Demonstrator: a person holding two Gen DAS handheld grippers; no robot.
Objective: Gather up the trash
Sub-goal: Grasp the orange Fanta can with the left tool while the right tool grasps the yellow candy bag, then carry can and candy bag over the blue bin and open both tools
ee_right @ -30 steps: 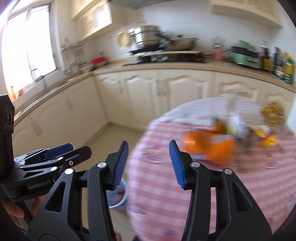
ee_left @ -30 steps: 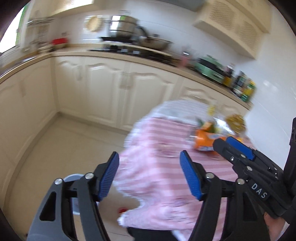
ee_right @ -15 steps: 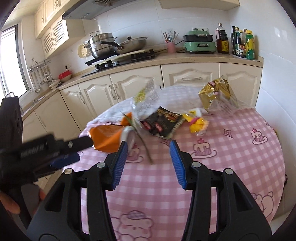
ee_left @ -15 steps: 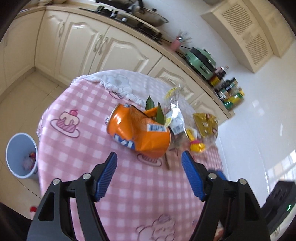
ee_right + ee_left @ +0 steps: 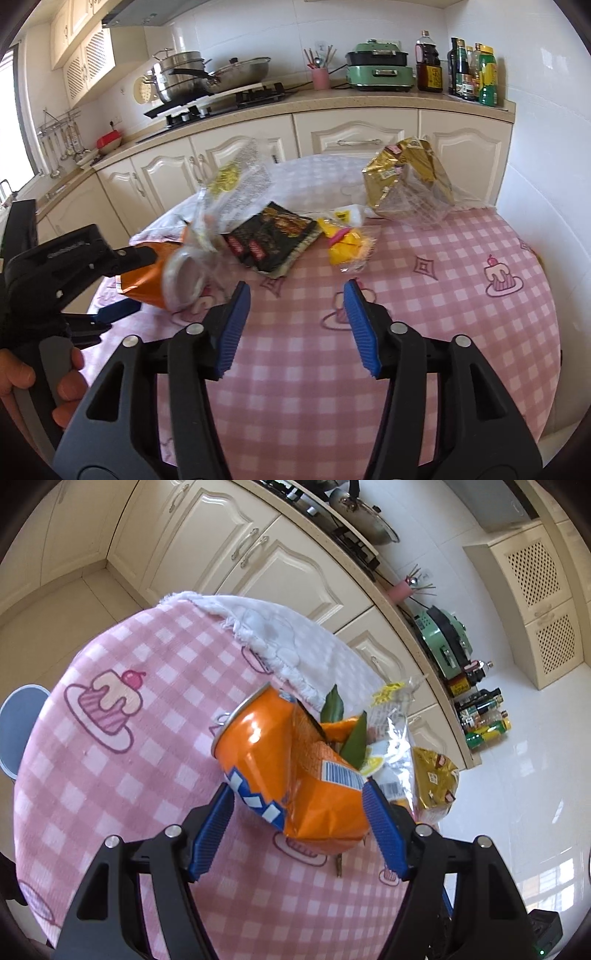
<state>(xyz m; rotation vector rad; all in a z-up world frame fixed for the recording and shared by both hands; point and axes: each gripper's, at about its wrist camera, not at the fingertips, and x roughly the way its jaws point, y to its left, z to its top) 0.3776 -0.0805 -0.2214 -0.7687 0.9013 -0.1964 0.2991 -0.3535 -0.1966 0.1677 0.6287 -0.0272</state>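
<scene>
Left gripper (image 5: 298,825) is seen spread wide, its blue pads on either side of the crushed orange can (image 5: 291,771) and apparently not yet pressed to it. The can lies on its side on the pink checked tablecloth (image 5: 122,797), open rim toward 11 o'clock, dented base nearest the pads. Just beyond it, at 1 to 2 o'clock, green leaves (image 5: 351,738), a clear wrapper (image 5: 397,731) and a gold packet (image 5: 434,782) are crowded against it. A clean pick is judged to need the pads closed on the can body alone, squarely across the crumpled end, so no wrapper is pinched. Dented metal may slip or twist; a firm, slow squeeze is advised. Right gripper (image 5: 297,326) is held open and empty over bare cloth, the yellow wrapper (image 5: 349,245) at its 12 o'clock. A blue bin (image 5: 18,720) is glimpsed past the table edge at 9 o'clock.
</scene>
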